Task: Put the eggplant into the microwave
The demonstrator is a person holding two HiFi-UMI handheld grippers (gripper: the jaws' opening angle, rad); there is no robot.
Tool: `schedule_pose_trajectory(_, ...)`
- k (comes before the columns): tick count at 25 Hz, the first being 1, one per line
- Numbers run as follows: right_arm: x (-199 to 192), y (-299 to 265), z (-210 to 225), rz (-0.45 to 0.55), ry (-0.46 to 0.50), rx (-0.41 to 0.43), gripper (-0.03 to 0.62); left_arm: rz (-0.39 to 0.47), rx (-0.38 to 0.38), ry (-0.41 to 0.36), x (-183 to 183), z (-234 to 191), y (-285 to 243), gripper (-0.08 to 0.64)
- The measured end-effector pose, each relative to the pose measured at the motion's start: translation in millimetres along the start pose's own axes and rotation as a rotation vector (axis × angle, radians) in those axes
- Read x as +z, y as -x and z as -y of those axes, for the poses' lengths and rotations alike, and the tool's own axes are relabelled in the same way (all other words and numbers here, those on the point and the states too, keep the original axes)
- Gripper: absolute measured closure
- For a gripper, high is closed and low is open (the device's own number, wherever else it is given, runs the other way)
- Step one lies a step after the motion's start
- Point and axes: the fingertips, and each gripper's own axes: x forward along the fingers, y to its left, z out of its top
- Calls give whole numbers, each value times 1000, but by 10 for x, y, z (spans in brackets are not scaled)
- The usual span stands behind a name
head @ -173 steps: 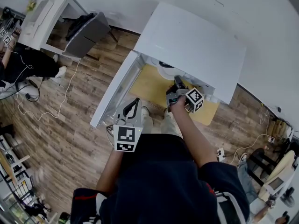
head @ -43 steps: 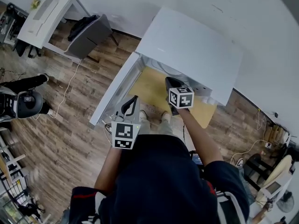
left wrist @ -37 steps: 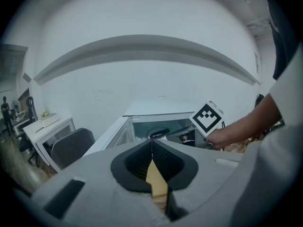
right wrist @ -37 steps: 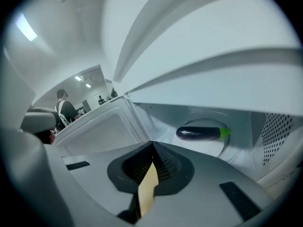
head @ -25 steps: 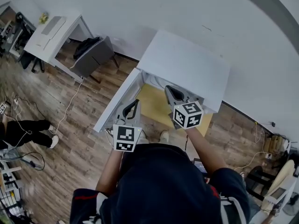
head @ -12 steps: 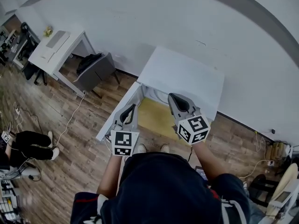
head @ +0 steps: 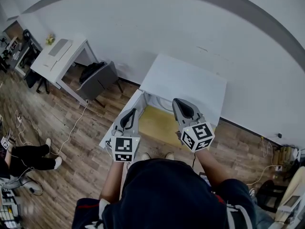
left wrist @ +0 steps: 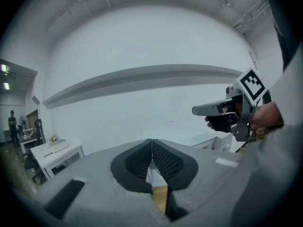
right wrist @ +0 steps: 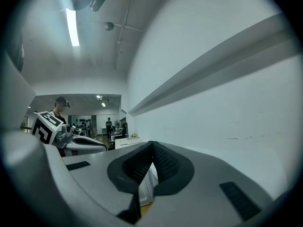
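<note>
No eggplant shows in any view. The white microwave is seen from above, and its door hangs open on the left. A yellow surface lies under its front. My left gripper is held up in front of the door, shut and empty, its pads meeting. My right gripper hovers over the microwave's front edge, also shut with nothing in it; its pads touch. The left gripper view shows the right gripper, and the right gripper view shows the left gripper. The microwave's inside is hidden.
A white desk and a dark chair stand at the back left by the white wall. Cables trail over the wood floor. A person's legs lie at the far left. My shoes stand just below the yellow surface.
The right gripper has come back out of the microwave opening and risen. Both grippers are now held higher, and the head view has tilted up toward the wall. The door stays open.
</note>
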Motion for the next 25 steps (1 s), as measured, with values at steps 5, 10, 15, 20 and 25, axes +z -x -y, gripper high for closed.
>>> schedule_pose_trajectory(5, -50, -19, -7, -5, -3, 0, 581, 11, -4, -5, 23, -3, -11, 543)
schedule_pose_trajectory(10, -41, -22, -18, -3, 5, 3, 581, 15, -8, -2, 36, 19, -27, 543)
schedule_pose_trajectory(15, -53, -19, -24, -6, 4, 3, 581, 19, 1, 4, 41, 0, -3, 543)
schedule_pose_trajectory(20, -89, -83, -44, -13, 7, 3, 581, 16, 5, 7, 15, -64, -19, 543)
schedule_pose_trajectory(25, -76, -76, -37, -9, 7, 5, 581, 16, 9, 9, 12, -54, -10, 543)
